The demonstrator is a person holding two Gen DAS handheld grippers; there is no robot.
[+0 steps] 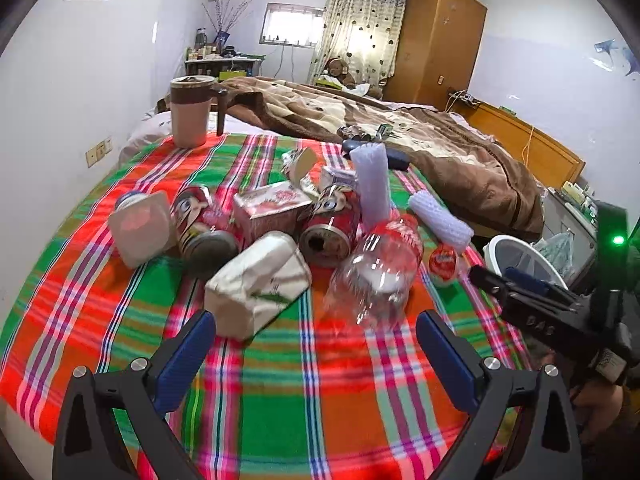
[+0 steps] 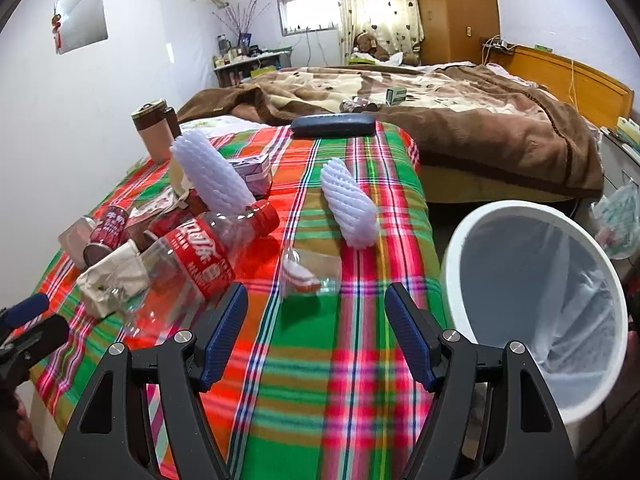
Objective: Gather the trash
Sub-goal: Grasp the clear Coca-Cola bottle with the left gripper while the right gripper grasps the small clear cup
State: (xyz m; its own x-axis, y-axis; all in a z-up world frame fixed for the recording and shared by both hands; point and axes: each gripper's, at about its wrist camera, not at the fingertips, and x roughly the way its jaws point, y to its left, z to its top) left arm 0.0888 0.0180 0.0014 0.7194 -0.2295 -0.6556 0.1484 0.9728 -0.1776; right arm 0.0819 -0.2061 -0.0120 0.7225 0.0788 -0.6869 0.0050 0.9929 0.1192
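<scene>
The plaid blanket (image 2: 320, 380) covered the bed's near end. Beside it stood the white bin (image 2: 452, 248), round-rimmed, with a thin liner and apparently no trash inside; collection seemed barely begun. The trash lay clustered on the blanket: a clear, crushed plastic bottle (image 1: 380, 264), a crumpled white carton (image 1: 260, 280), dented red cans (image 1: 332, 224), ribbed foam sleeves (image 2: 352, 208). Left gripper (image 1: 316, 324) and right gripper (image 2: 316, 296) were both spread apart, grasping nothing.
</scene>
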